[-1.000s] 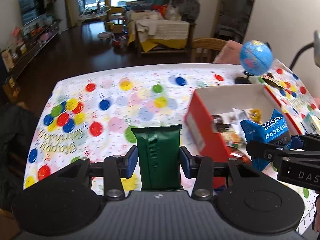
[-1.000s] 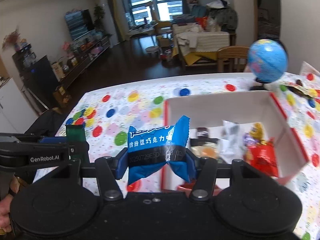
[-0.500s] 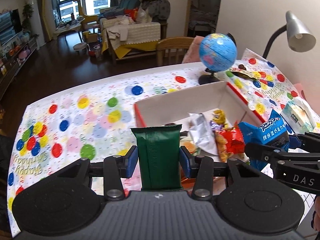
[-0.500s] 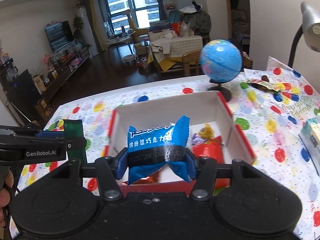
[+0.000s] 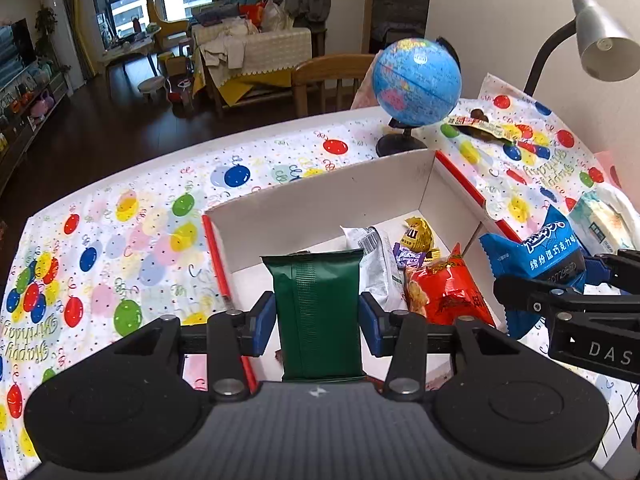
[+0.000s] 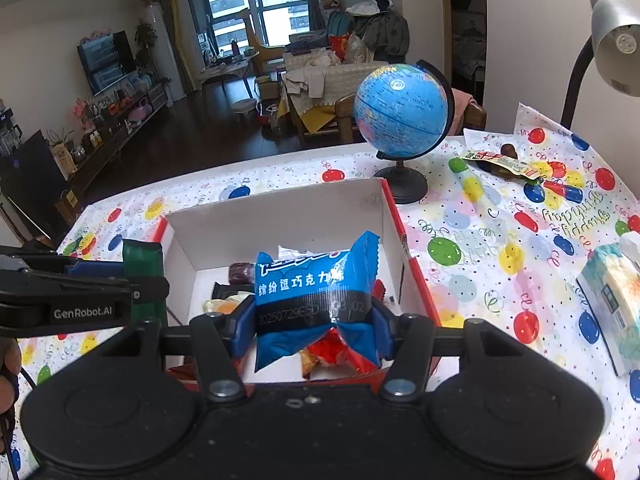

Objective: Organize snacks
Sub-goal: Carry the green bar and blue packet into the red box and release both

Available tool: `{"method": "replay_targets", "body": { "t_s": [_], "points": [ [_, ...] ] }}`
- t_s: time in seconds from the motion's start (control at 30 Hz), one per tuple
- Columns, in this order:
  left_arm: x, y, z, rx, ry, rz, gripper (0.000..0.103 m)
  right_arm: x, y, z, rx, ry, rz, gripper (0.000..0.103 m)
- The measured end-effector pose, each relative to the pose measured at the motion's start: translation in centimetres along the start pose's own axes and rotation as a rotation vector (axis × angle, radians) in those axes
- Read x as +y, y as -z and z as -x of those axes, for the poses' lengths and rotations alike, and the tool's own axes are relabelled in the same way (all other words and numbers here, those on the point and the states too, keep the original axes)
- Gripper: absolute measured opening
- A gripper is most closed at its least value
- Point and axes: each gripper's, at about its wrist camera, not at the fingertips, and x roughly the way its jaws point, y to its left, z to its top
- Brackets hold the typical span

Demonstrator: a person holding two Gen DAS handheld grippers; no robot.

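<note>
My left gripper is shut on a dark green snack packet and holds it over the near left part of a red box with a white inside. My right gripper is shut on a blue snack packet above the box's near edge. The blue packet also shows in the left wrist view, and the green packet in the right wrist view. Inside the box lie a red bag, a silver wrapper and a yellow candy.
A blue globe on a black stand stands behind the box. A desk lamp rises at the right. A tissue pack lies at the right edge. A flat snack wrapper lies past the globe. The tablecloth has a balloon print.
Both grippers have swung right and moved over the box, still holding their packets. The box now lies straight ahead and closer in both views.
</note>
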Motion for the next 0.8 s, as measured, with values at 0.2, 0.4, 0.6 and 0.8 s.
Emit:
{"method": "replay_targets", "body": {
  "t_s": [0.2, 0.4, 0.6, 0.8],
  "points": [
    [-0.8, -0.5, -2.7, 0.040, -0.025, 0.001, 0.044, -0.8, -0.4, -2.4, 0.030, -0.006, 0.014, 0.055],
    [-1.4, -0.6, -5.4, 0.083, -0.052, -0.005, 0.044, -1.4, -0.4, -4.8, 0.079, -0.013, 0.017, 0.055],
    [-1.8, -0.2, -7.3, 0.121, -0.072, -0.010, 0.044, -1.9, 0.2, -6.8, 0.127, -0.007, 0.023, 0.056],
    [-2.1, 0.2, -8.3, 0.146, -0.081, -0.013, 0.044, -1.9, 1.0, -7.8, 0.151, -0.014, 0.029, 0.061]
  ]
}}
